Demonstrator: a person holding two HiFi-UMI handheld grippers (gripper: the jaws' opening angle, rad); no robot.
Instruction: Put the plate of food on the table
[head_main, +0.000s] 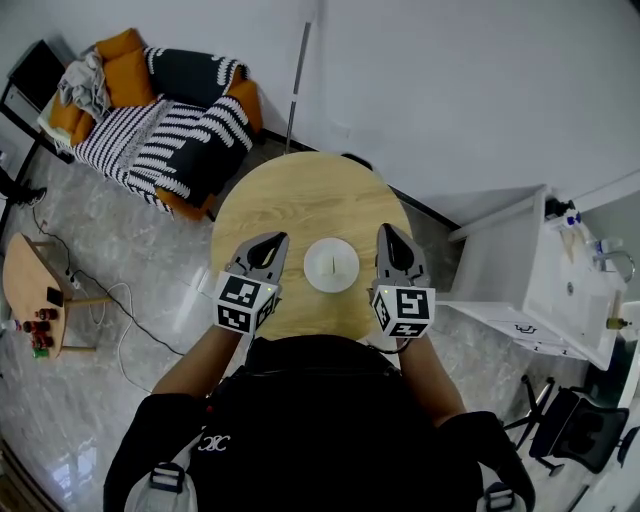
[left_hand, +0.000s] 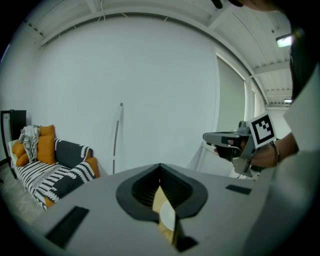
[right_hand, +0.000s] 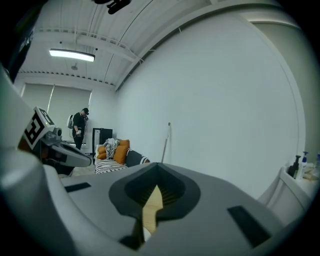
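A white plate rests on the round wooden table, near its front edge; I can make out no food on it. My left gripper hovers just left of the plate, shut and holding nothing. My right gripper hovers just right of it, also shut and holding nothing. In the left gripper view, the slit of the shut left gripper shows wood and a slice of the plate, and the right gripper hangs at the right. The right gripper view shows its own shut right gripper with wood below.
A striped sofa with orange cushions stands at the back left. A small wooden side table is at the left, with a cable on the floor beside it. A white cabinet is at the right. A pole leans on the wall. A person stands far off.
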